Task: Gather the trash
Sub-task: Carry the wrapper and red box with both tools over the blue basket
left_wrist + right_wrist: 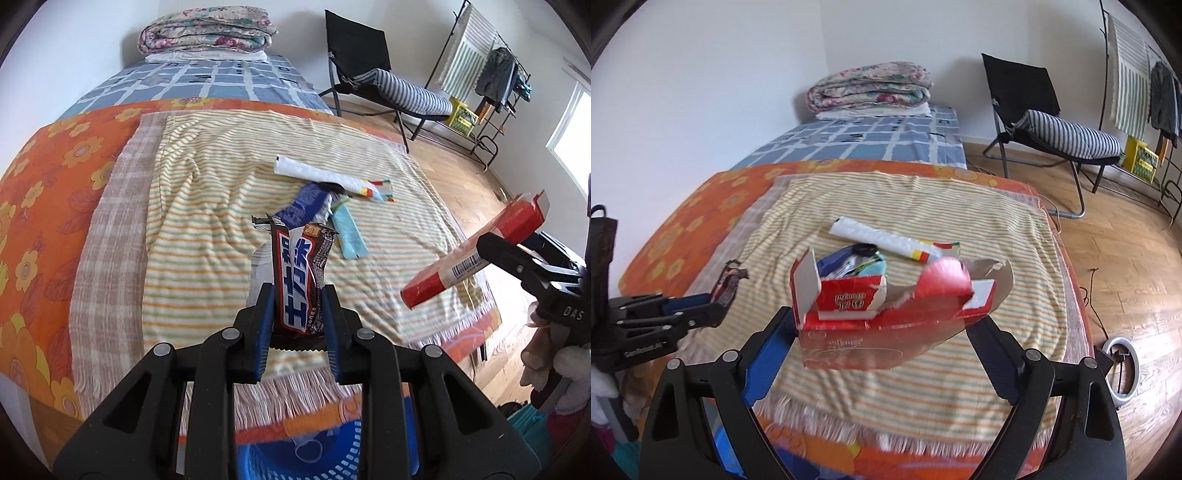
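My left gripper is shut on a brown and white candy bar wrapper, held upright above the bed's near edge. It shows from the side in the right wrist view. My right gripper is shut on a torn red cardboard box, held above the striped towel; the box also shows in the left wrist view. On the towel lie a white wrapper, a blue packet and a light blue strip.
A blue perforated basket sits on the floor below the bed's near edge. A folded quilt lies at the bed's far end. A black folding chair, a clothes rack and a ring light stand on the wooden floor at right.
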A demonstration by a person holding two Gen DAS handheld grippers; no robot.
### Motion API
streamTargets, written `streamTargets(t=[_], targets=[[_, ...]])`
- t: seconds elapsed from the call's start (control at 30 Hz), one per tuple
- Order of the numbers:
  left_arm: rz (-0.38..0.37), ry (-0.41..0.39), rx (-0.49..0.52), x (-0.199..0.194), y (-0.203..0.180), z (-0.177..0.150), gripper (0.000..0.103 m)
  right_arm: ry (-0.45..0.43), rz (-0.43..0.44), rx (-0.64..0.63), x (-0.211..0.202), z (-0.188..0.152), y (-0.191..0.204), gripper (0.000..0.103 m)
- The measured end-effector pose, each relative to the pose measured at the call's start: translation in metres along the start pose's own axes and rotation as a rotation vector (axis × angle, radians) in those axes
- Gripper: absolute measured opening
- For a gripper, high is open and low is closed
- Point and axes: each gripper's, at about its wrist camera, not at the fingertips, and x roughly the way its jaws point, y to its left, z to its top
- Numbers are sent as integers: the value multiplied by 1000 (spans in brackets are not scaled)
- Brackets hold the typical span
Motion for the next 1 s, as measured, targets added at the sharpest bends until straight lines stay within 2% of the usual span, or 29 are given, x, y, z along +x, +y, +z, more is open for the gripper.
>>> streamTargets(t=[0.5, 1.0], targets=[[-35, 31, 41, -26, -24, -70, 25, 2, 89, -74, -55, -57, 35, 92], [-46, 123, 80, -20, -38, -134, 25, 85, 117, -139, -70, -125, 57, 92]])
